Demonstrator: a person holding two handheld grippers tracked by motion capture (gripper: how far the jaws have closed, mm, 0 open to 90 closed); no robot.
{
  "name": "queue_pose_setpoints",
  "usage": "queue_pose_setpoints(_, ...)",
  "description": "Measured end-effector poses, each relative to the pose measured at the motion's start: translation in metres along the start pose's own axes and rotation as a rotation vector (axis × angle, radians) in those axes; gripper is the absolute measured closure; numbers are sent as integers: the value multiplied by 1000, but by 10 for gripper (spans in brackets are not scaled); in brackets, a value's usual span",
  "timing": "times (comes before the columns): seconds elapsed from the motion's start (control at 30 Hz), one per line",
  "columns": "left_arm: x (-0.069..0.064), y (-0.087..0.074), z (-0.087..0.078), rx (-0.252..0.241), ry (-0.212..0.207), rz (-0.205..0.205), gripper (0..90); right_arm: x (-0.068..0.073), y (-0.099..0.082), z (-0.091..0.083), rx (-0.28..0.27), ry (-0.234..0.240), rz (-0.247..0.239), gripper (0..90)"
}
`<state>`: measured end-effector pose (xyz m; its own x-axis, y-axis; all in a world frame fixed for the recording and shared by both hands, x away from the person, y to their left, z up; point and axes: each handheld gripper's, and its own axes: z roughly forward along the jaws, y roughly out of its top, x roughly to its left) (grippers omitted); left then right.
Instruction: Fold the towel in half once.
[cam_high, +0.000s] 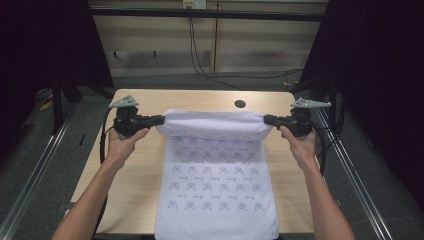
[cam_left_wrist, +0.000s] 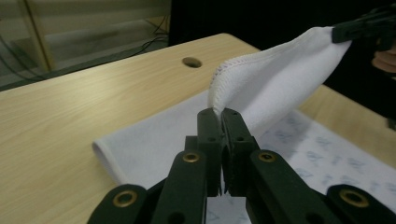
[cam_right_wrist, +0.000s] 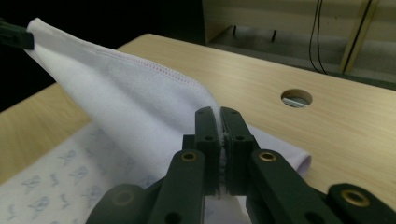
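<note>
Black jaws of the left gripper (cam_left_wrist: 221, 114) pinch a far corner of the white cloth (cam_high: 215, 185), and the right gripper (cam_right_wrist: 219, 114) clamps the other far corner. Between them the stitched hem hangs stretched above the wooden table (cam_high: 150, 100), towards its far edge. Printed with small blue figures, the cloth's remainder lies flat down the middle, reaching past the near edge.

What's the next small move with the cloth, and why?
Probably carry both corners toward the near edge to fold it. The left gripper and right gripper are each shut on a far corner of the white cloth, lifted off the table; its near part lies flat.
</note>
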<state>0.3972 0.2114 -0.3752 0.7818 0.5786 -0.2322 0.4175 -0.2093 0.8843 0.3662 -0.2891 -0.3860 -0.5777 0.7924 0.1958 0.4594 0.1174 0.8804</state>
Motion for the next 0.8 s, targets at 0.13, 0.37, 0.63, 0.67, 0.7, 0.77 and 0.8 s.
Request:
queue_pose_setpoints(0.13,-15,3,-16,-19,-16,25,878,10,6,-22,-42,42,-2,866)
queue_pose_setpoints(0.37,-35,25,-41,-88,-23,44,879,26,31,-50,-89,52,-43,866)
queue_pose_setpoints(0.63,-59,9,-63,-133,-32,62,878,49,37,-74,-104,83,-115,866)
queue_pose_setpoints(0.67,-59,0,-64,-126,-51,49,878,50,31,-76,-97,95,-112,866)
queue_pose_setpoints(0.7,-59,-9,-63,-116,-62,44,878,53,24,-77,-82,99,-119,866)
queue_pose_setpoints(0.77,-60,-31,-62,-86,-76,32,876,57,7,-79,-55,126,-114,866)
queue_pose_setpoints(0.8,-61,-38,-60,-73,-79,31,875,60,-4,-81,-43,129,-120,866)
